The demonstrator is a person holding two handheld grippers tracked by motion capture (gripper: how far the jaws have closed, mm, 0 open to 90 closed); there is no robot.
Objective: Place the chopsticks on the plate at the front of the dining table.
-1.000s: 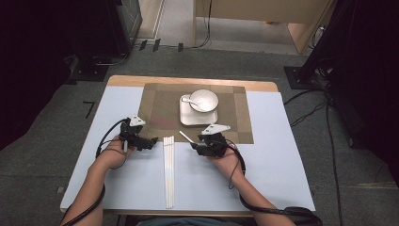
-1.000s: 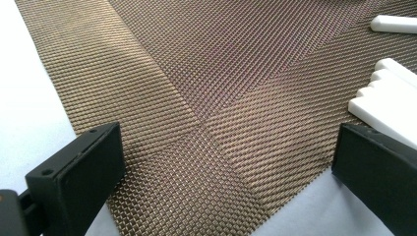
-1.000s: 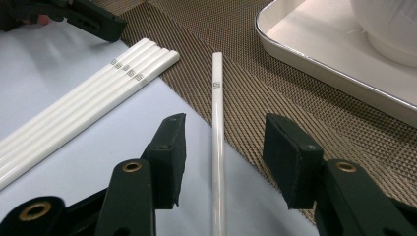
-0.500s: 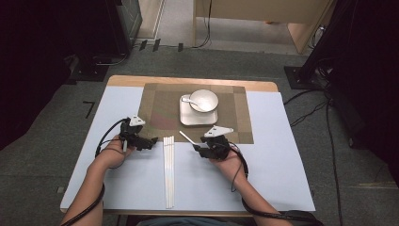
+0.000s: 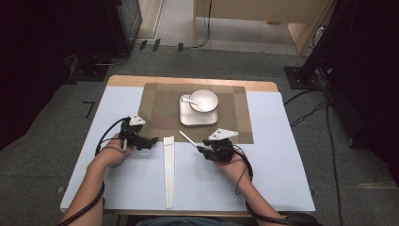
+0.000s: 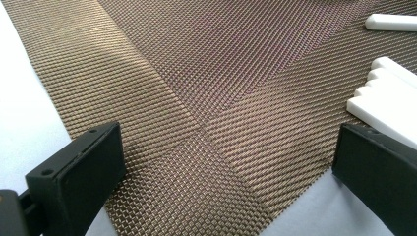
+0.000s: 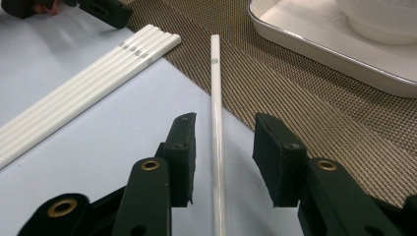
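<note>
A single white chopstick (image 7: 215, 93) lies half on the brown woven placemat (image 5: 160, 106) and half on the pale blue table (image 5: 282, 179). My right gripper (image 7: 223, 152) is open and straddles its near end, with a gap on both sides; the chopstick (image 5: 186, 138) points away from the right gripper (image 5: 200, 149). A bundle of several white chopsticks (image 5: 168, 172) lies side by side in the middle of the table. My left gripper (image 5: 151, 141) sits just left of the bundle's far end. This left gripper (image 6: 226, 147) is wide open over the placemat's corner, holding nothing.
A square metal plate (image 5: 188, 117) on the placemat carries a white bowl (image 5: 203, 99) with a spoon (image 5: 187, 100). The bundle's tips (image 6: 383, 93) lie near my left gripper's right jaw. Cables trail from both grippers along the forearms.
My right gripper has shifted slightly back toward the person along the single chopstick. The left gripper and the bundle have stayed put.
</note>
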